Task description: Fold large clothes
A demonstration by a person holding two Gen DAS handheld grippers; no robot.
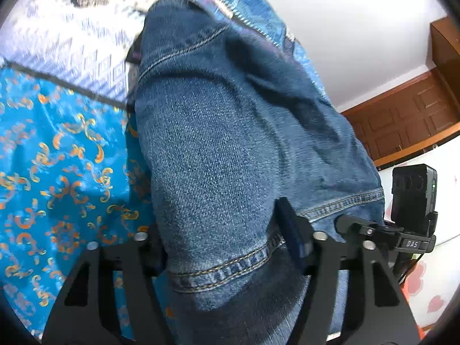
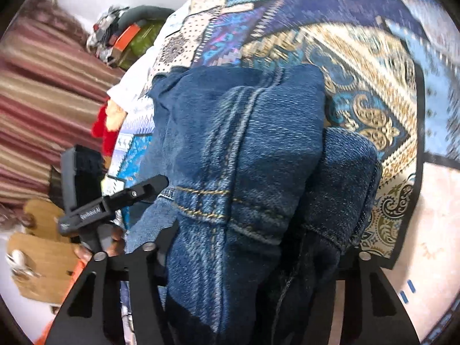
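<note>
We see a pair of blue denim jeans (image 1: 230,143) with orange stitched hems bunched thickly between the jaws of both tools, draped over a patterned bedspread. In the left wrist view, the black left gripper (image 1: 230,247) clamps a hemmed fold of the denim, its jaws held partway apart by the cloth. In the right wrist view, the black right gripper (image 2: 256,256) likewise pinches a thick wad of the jeans (image 2: 238,143), seam and hem running between its jaws. Under the denim lies the bright blue satin spread with orange scrollwork (image 1: 57,158), and a blue and gold paisley quilt (image 2: 368,92). Beyond, we see a brown wooden door (image 1: 408,120) and a red striped curtain (image 2: 43,100).
</note>
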